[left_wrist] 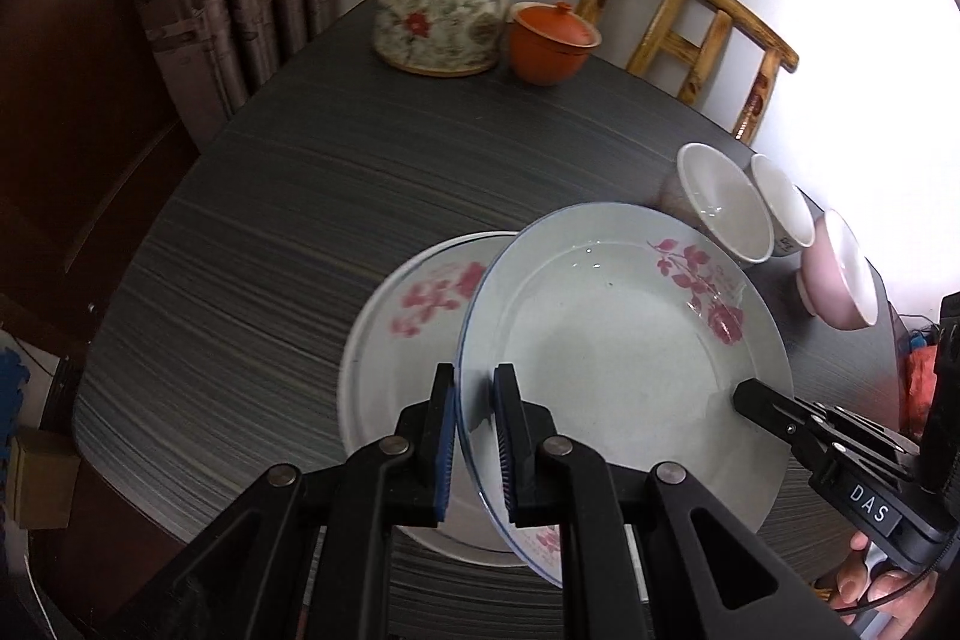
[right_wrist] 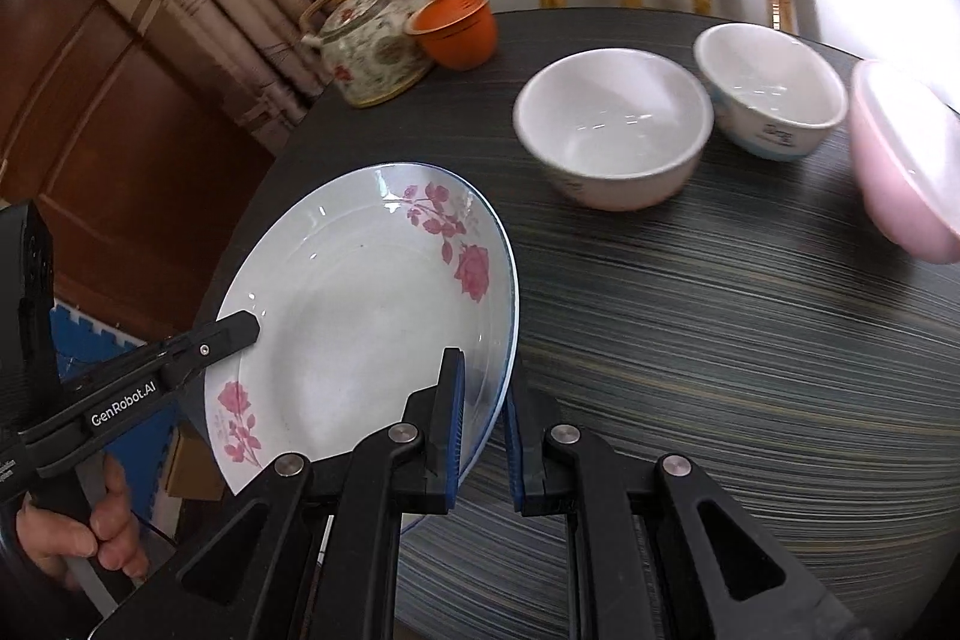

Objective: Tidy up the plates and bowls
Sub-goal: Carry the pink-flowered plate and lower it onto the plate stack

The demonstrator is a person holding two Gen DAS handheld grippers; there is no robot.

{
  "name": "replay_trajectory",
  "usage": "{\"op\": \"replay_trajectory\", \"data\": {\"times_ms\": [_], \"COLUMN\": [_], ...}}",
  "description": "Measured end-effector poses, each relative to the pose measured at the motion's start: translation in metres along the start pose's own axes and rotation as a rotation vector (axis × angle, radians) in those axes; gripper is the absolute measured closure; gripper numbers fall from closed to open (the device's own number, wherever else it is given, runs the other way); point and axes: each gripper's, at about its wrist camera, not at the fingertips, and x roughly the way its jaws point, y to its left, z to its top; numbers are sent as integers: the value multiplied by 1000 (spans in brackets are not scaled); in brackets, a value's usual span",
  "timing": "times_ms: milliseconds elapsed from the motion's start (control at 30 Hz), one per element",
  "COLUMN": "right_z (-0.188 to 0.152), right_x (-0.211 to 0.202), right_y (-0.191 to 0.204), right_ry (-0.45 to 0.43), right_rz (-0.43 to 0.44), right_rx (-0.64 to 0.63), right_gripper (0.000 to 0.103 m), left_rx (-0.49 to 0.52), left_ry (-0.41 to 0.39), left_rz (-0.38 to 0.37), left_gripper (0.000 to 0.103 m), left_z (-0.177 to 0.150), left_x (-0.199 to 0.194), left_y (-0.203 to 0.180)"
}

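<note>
Fingers: left gripper (left_wrist: pixel 474 436) and right gripper (right_wrist: pixel 485 427) each clamped on opposite rim edges of one rose-patterned plate (left_wrist: pixel 618 352), held tilted above the dark table (left_wrist: pixel 300 220).
Beneath, partly overlapped: second floral plate (left_wrist: pixel 408 316) lying flat.
Far right: three bowls (right_wrist: pixel 612 124) in a row.
Far: teapot (left_wrist: pixel 438 16), orange lidded cup (left_wrist: pixel 552 40).
Step, judged: stacking plates. Next calls for levelling, centring over the lower plate, gentle lowering, then release.

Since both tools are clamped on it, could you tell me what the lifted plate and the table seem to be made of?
The lifted plate looks like glazed ceramic or porcelain: glossy white with sharp highlights, a thin blue rim line and printed pink roses. The table looks like dark wood-grain laminate, with streaky parallel lines and a dull sheen, though real veneer is possible.
</note>
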Motion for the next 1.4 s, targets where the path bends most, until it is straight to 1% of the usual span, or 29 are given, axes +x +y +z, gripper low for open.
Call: {"op": "replay_trajectory", "data": {"times_ms": [333,700,900,1000,1100,1300,1367,1400], "right_z": [-1,-3,-3,-2,-3,-2,-2,-2], "right_x": [25,46,50,51,53,54,53,53], "right_y": [28,30,29,28,30,33,32,32], "right_ry": [55,105,113,122,141,142,142,144], "right_rz": [-12,-11,-15,-35,-70,-72,-68,-65], "right_rx": [-23,0,8,4,-11,-24,-23,-21], "right_gripper": [91,91,90,90,90,88,88,88], "left_rx": [-21,-21,-16,3,15,37,72,95], "left_ry": [31,75,100,106,91,87,82,78], "left_rz": [7,7,12,38,60,83,154,173], "left_gripper": [91,90,90,90,90,90,90,90], "left_z": [-3,-3,-1,-2,2,1,0,0], "left_x": [14,31,38,39,37,33,33,33], "left_y": [27,38,35,31,28,28,25,23]}}
